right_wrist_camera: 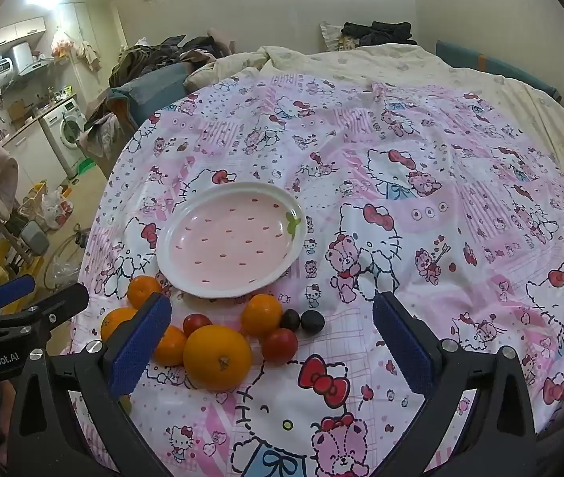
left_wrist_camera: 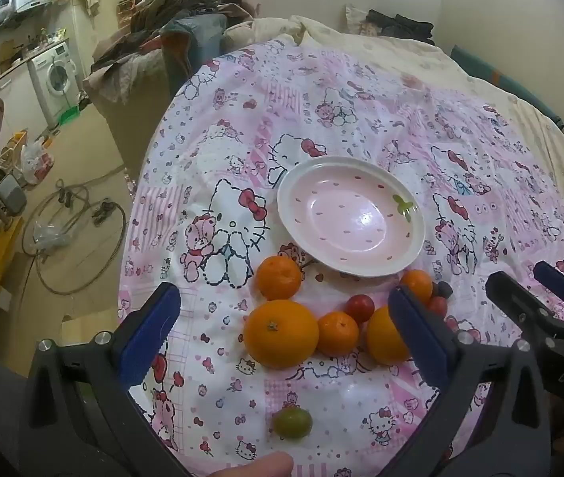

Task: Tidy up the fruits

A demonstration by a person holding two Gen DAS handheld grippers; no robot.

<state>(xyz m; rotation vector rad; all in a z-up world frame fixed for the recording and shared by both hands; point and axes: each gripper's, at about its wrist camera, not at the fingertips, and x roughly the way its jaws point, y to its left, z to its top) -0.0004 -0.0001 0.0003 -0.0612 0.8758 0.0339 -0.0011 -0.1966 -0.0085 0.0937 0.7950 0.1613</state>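
A pink strawberry-print plate [left_wrist_camera: 409, 254] [right_wrist_camera: 186, 278] lies empty on the Hello Kitty cloth. In front of it sits a cluster of fruit: a large orange [left_wrist_camera: 281, 334] [right_wrist_camera: 217, 357], smaller oranges [left_wrist_camera: 279, 277] [right_wrist_camera: 261, 315], red tomatoes [left_wrist_camera: 360, 308] [right_wrist_camera: 280, 345] and dark plums [left_wrist_camera: 445, 289] [right_wrist_camera: 312, 321]. A green fruit [left_wrist_camera: 292, 423] lies alone nearer to me. My left gripper [left_wrist_camera: 282, 338] is open and empty, hovering before the fruit. My right gripper [right_wrist_camera: 272, 346] is open and empty, just right of the cluster.
The cloth [right_wrist_camera: 441, 198] covers a bed, with a cream quilt [right_wrist_camera: 381, 63] and piled clothes [left_wrist_camera: 186, 4] behind. The bed edge drops at left to a floor with a hose [left_wrist_camera: 71, 238], bags and a washing machine [left_wrist_camera: 53, 79].
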